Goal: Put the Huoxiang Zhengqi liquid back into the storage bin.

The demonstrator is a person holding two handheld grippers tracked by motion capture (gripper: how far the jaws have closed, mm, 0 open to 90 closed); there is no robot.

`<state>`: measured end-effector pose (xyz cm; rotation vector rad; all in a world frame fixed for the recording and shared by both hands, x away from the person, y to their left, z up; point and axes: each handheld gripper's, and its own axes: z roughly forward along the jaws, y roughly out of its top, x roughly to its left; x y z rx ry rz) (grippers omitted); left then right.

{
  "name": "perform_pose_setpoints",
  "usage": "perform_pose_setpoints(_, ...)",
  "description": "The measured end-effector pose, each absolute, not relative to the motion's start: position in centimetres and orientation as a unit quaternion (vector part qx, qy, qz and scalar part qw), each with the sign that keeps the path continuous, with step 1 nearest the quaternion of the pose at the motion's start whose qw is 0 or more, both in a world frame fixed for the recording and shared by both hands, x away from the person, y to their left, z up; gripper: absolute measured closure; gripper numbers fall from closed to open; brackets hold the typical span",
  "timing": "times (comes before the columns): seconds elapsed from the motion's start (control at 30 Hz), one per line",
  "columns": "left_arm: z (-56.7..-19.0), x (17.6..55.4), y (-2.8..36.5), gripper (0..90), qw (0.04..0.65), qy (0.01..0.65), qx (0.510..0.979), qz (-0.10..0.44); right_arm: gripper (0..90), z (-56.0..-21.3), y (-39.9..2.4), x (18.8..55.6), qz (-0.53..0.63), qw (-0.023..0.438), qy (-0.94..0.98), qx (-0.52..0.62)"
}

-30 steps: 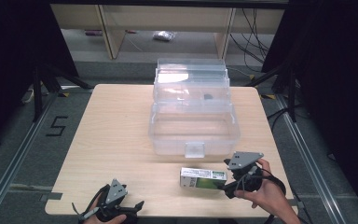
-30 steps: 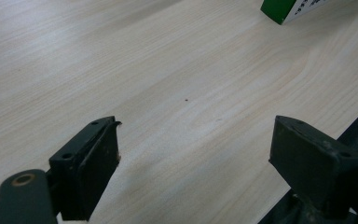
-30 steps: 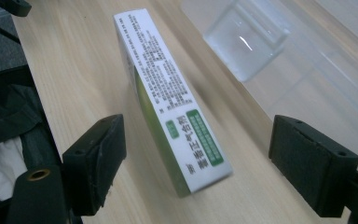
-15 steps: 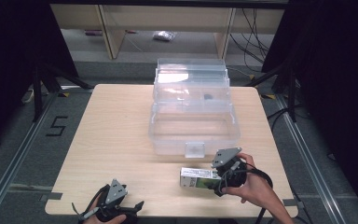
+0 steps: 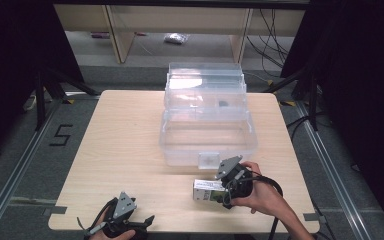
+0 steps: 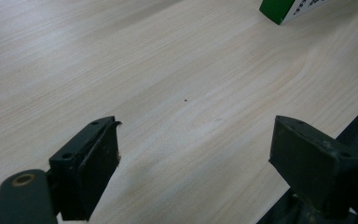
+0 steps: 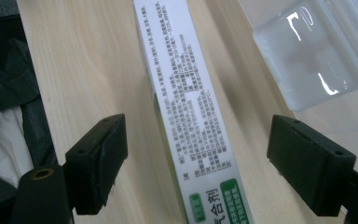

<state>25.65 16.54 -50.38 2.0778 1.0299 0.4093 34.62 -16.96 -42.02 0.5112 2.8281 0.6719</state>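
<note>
The right hand-held gripper (image 5: 228, 192) stands over a long white-and-green carton (image 5: 207, 190) that lies flat on the table (image 5: 125, 135), near its front edge and just in front of the clear plastic storage box (image 5: 207, 127), whose lid stands open. In the right gripper view the jaws are spread wide with the carton (image 7: 191, 112) between them, running lengthwise away from the camera; neither pad touches it yet. The step in hand looks to be the pick-up of this carton, probably to put it in the box.

To do it well, the jaws should come down until the pads (image 7: 98, 163) sit level with the carton's long side faces, not above them, and should close squarely across the narrow width. The carton sits slightly nearer the left pad, so a small shift to centre it would keep it from skidding or twisting as the jaws meet. Thin card crushes easily, so the squeeze should be only firm enough to lift. The box's front latch (image 7: 317, 51) lies close by and wants clearance.

The left hand-held gripper (image 5: 122, 222) rests at the table's front edge, jaws open and empty, well apart from the carton.
</note>
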Motion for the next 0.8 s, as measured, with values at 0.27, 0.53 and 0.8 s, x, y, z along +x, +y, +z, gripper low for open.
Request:
perform_pose_setpoints(0.27,-50.3,25.6,16.5,15.0,0.381,0.403,0.816,0.161,23.7,-42.7,-16.3,35.6,0.200,0.073,0.962,0.172)
perform_pose_setpoints(0.53,-50.3,25.6,16.5,15.0,0.382,0.403,0.816,0.160,28.5,-43.3,-15.9,36.2,0.182,0.058,0.969,0.157)
perform_pose_setpoints(0.8,-50.4,25.7,16.5,15.0,0.382,0.403,0.816,0.160,36.5,-43.7,-15.2,36.5,0.161,0.044,0.974,0.151)
